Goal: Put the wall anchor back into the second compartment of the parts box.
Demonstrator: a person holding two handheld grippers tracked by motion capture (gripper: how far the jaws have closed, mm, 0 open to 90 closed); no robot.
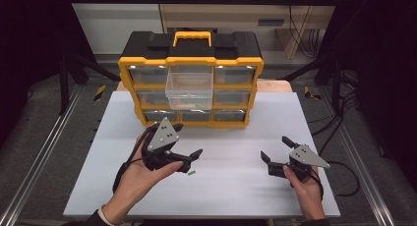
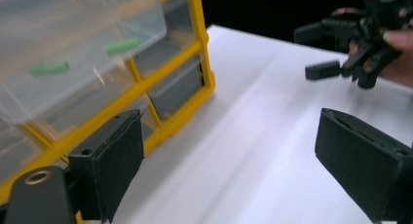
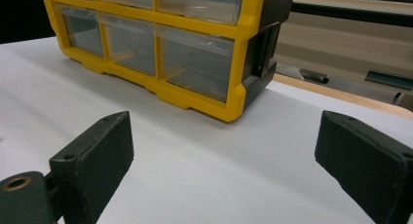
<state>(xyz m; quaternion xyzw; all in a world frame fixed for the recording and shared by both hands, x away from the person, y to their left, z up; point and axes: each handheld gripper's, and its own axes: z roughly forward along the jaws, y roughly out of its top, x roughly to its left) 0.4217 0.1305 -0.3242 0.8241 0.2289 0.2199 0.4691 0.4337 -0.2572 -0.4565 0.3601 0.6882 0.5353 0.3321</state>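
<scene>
A yellow and black drawer organizer (image 1: 191, 78) stands at the back of the white table. Its middle clear drawer (image 1: 190, 91) is pulled out; two small green pieces (image 2: 48, 68) lie inside it. Another small green piece (image 1: 191, 173) lies on the table just below my left gripper (image 1: 188, 140). That gripper is open, hovers in front of the organizer, and holds nothing. In its own view the left gripper (image 2: 229, 121) has bare table between its jaws. My right gripper (image 1: 275, 147) rests open at the right with nothing in it, its jaws wide apart in its own view (image 3: 219, 121).
The white table top (image 1: 231, 186) spreads in front of the organizer. The other drawers of the organizer (image 3: 195, 24) are closed. The right gripper (image 2: 316, 51) appears far off in the left gripper view. A cable (image 1: 344, 186) trails off the table's right edge.
</scene>
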